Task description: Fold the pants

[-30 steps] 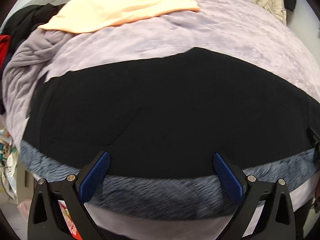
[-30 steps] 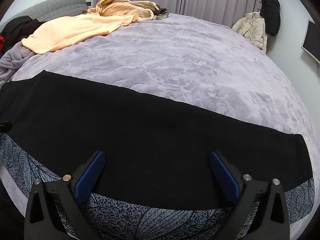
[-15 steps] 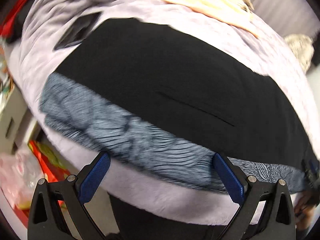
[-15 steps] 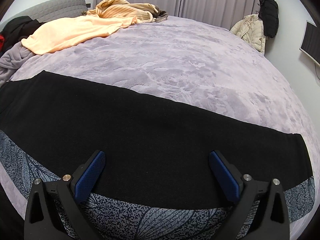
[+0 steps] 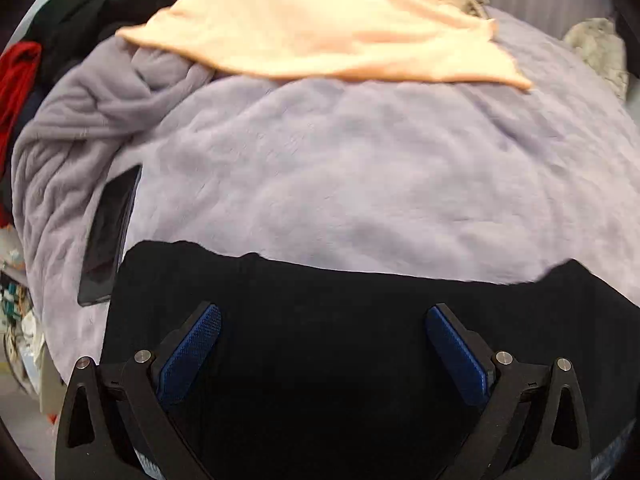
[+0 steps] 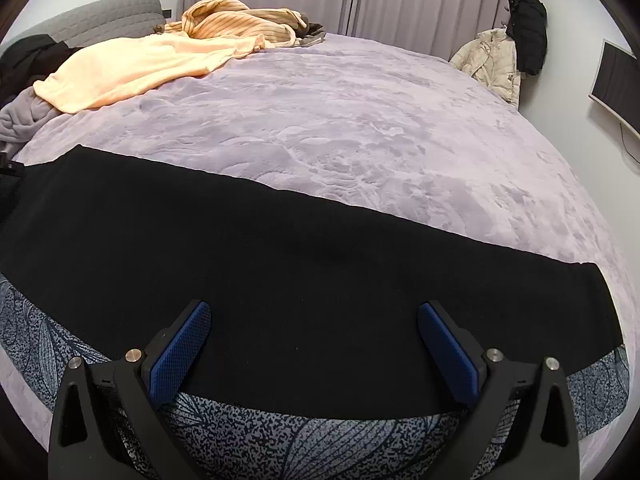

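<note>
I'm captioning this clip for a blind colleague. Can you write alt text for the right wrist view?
Black pants lie flat in a long band across a lavender plush bed cover, over a blue leaf-print cloth at the near edge. The open right gripper hovers above them, holding nothing. A peach garment and striped top lie at the far left.

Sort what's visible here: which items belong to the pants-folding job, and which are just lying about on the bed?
Part of the job:
black pants, spread flat
left gripper, open over the pants
right gripper, open over the pants

Just lying about:
peach garment
striped garment
phone
grey blanket
patterned cloth under the pants
</note>
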Demonstrator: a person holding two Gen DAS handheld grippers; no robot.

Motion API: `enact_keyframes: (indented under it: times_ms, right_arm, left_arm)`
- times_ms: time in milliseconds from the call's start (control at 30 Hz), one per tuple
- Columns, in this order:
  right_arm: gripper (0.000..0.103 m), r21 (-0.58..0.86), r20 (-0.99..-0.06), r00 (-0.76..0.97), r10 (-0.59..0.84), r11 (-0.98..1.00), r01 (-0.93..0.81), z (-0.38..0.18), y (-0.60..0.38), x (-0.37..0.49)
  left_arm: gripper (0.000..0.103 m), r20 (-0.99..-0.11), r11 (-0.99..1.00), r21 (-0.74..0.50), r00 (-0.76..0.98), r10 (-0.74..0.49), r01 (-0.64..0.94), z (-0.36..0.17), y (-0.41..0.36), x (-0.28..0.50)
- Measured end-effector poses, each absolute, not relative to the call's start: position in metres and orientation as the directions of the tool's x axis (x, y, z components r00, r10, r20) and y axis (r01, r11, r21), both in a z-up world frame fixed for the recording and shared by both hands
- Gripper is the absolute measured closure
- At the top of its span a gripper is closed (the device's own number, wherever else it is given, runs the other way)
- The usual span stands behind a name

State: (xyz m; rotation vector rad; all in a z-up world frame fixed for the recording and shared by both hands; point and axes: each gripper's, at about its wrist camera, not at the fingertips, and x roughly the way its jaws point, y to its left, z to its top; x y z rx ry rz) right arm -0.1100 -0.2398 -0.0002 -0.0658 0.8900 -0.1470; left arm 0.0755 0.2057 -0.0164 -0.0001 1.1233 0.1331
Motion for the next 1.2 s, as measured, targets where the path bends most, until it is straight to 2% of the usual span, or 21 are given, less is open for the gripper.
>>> enact_keyframes:
  times_ms: [100,167,233,300,467,533,600,700,800,900,1000,1100,1200]
  right_arm:
    - [0.0,-0.121,-0.767,0.622,-0.159,0.987,0.104,0.0,-0.24,-0.111]
    - [0.0,-0.126,-0.774,0.61,-0.169,0.986,0.113,0.002,-0.24,-0.11]
    - [0.0,-0.136,-0.789,0.582,-0.197,0.98,0.147,0.01,-0.236,-0.109]
    - [0.0,-0.117,-0.772,0.613,-0.167,0.986,0.122,0.024,-0.221,-0.112]
    - [0.0,-0.117,-0.766,0.642,-0.04,0.99,-0.077,0.033,-0.154,-0.088]
    - [0.0,-0.138,-0.785,0.619,-0.033,0.983,-0.123,0.027,-0.126,-0.068]
    - [0.0,-0.153,-0.807,0.588,-0.046,0.979,-0.132,0.017,-0.11,-0.047]
    - [0.0,-0.113,-0.818,0.574,-0.043,0.99,-0.087,0.01,-0.119,-0.034]
    - [0.0,-0.146,-0.812,0.567,-0.139,0.989,0.033,0.009,-0.158,-0.033]
    - [0.0,-0.105,-0.821,0.545,-0.171,0.983,0.151,0.01,-0.218,-0.041]
    - [0.0,-0.071,-0.824,0.539,-0.173,0.976,0.205,0.01,-0.265,-0.063]
    - [0.0,-0.103,-0.82,0.526,-0.225,0.963,0.25,0.011,-0.284,-0.087]
    - [0.0,-0.046,-0.83,0.529,-0.176,0.967,0.251,0.017,-0.286,-0.112]
  left_arm:
    - [0.0,-0.896,0.987,0.049,0.43,0.112,-0.155,-0.024,0.226,0.067]
    - [0.0,-0.887,0.983,0.077,0.439,0.145,-0.168,-0.017,0.234,0.058]
    - [0.0,-0.882,0.982,0.052,0.453,0.131,-0.183,-0.007,0.239,0.037]
    - [0.0,-0.872,0.981,0.054,0.471,0.137,-0.185,0.004,0.233,0.016]
    - [0.0,-0.865,1.0,-0.006,0.502,-0.005,-0.001,0.013,0.156,-0.013]
    - [0.0,-0.852,0.996,-0.002,0.521,-0.05,0.092,0.017,0.116,-0.013]
    - [0.0,-0.856,0.993,0.022,0.515,-0.041,0.115,0.011,0.085,0.0]
    - [0.0,-0.887,0.992,0.043,0.461,-0.017,0.119,-0.008,0.056,0.027]
    - [0.0,-0.891,0.995,0.054,0.454,0.009,0.085,-0.018,0.048,0.039]
    - [0.0,-0.896,0.999,0.02,0.443,-0.003,0.047,-0.019,0.057,0.046]
    - [0.0,-0.891,0.999,0.031,0.454,0.011,0.037,-0.016,0.061,0.032]
    - [0.0,-0.883,0.997,0.052,0.47,0.017,0.062,-0.014,0.057,0.007]
    - [0.0,-0.875,0.992,0.074,0.483,0.015,0.104,-0.012,0.046,-0.029]
